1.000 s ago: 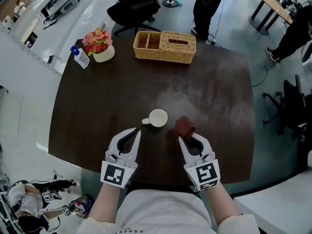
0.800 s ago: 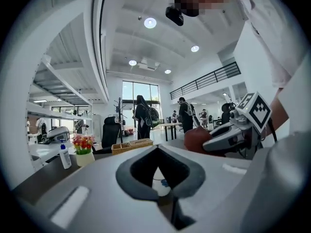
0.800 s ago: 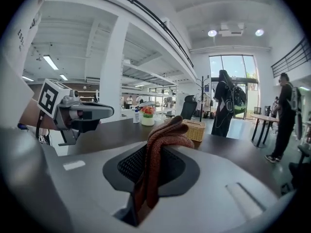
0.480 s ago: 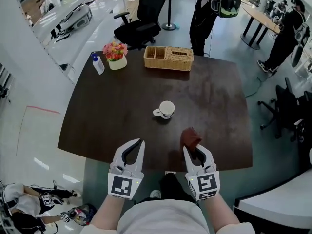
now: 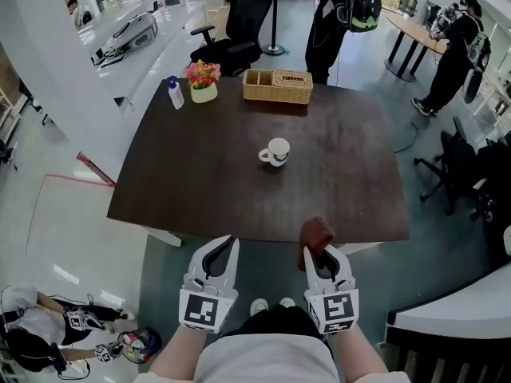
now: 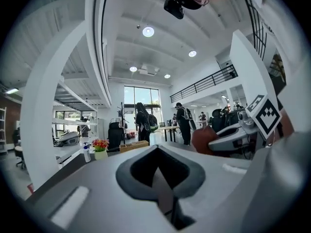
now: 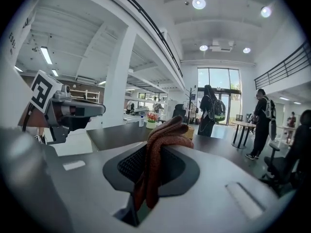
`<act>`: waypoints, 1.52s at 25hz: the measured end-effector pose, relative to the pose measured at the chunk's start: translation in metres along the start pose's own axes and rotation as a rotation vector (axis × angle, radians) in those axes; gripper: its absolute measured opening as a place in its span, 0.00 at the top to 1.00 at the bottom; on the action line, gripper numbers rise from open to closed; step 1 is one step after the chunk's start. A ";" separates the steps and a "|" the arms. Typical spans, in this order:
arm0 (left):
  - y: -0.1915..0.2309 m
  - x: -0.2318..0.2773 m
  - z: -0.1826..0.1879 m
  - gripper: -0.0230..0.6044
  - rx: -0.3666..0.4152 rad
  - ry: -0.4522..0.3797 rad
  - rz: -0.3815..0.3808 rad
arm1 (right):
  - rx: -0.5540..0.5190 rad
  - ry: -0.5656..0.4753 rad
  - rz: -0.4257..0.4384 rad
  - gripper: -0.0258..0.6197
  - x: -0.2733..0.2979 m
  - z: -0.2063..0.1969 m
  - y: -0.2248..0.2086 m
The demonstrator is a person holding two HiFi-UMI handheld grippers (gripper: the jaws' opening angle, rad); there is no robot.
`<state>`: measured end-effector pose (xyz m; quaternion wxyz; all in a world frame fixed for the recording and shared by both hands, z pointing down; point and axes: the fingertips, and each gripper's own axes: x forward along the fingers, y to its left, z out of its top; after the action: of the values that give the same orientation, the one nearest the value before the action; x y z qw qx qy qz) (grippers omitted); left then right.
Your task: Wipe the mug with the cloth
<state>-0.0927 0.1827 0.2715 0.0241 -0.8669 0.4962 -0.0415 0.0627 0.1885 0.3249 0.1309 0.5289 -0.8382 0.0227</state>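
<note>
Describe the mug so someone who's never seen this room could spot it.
On the dark brown table, the mug stands alone near the middle, apart from the basket, flowers and spray bottle along the far edge. It is the only white cup, with its handle pointing left.

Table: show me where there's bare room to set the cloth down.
The table is bare along its whole near edge, on both sides of the mug, and down the right edge. It is crowded only at the far edge: bottle, flowers, basket.
</note>
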 end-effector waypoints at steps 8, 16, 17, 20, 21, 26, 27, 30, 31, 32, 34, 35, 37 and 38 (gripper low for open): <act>-0.049 -0.052 0.021 0.96 -0.001 -0.038 -0.011 | 0.039 -0.016 -0.032 0.83 -0.072 -0.004 0.011; -0.122 -0.111 0.044 0.96 0.064 -0.098 0.006 | 0.033 -0.021 -0.014 0.83 -0.157 -0.010 0.028; -0.130 -0.119 0.046 0.96 0.075 -0.104 0.010 | 0.033 -0.027 -0.016 0.83 -0.168 -0.010 0.030; -0.146 -0.140 0.054 0.96 0.073 -0.121 0.020 | 0.029 -0.059 -0.023 0.84 -0.192 -0.004 0.035; -0.149 -0.146 0.057 0.96 0.075 -0.125 0.025 | 0.024 -0.073 -0.024 0.84 -0.198 -0.002 0.038; -0.161 -0.167 0.062 0.96 0.078 -0.114 0.020 | -0.011 -0.118 -0.037 0.84 -0.219 -0.001 0.047; -0.164 -0.171 0.062 0.96 0.076 -0.107 0.015 | -0.018 -0.120 -0.041 0.84 -0.224 -0.001 0.048; -0.170 -0.180 0.059 0.96 0.076 -0.089 0.003 | -0.025 -0.126 -0.047 0.84 -0.239 0.002 0.054; -0.173 -0.183 0.059 0.96 0.074 -0.088 -0.001 | -0.025 -0.128 -0.049 0.84 -0.244 0.002 0.055; -0.177 -0.187 0.058 0.96 0.071 -0.088 -0.005 | -0.025 -0.131 -0.053 0.84 -0.249 0.002 0.056; -0.181 -0.193 0.056 0.96 0.064 -0.088 -0.006 | -0.026 -0.136 -0.057 0.84 -0.258 0.001 0.058; -0.183 -0.195 0.056 0.96 0.064 -0.088 -0.005 | -0.028 -0.136 -0.057 0.84 -0.261 0.000 0.060; -0.186 -0.199 0.054 0.96 0.073 -0.090 -0.002 | -0.026 -0.128 -0.057 0.84 -0.267 -0.004 0.061; -0.188 -0.201 0.054 0.96 0.081 -0.090 -0.001 | -0.019 -0.123 -0.057 0.84 -0.269 -0.006 0.061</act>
<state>-0.0270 0.4512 0.2238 0.0816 -0.8664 0.4921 -0.0223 0.1186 0.4536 0.2712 0.0847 0.5516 -0.8295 -0.0217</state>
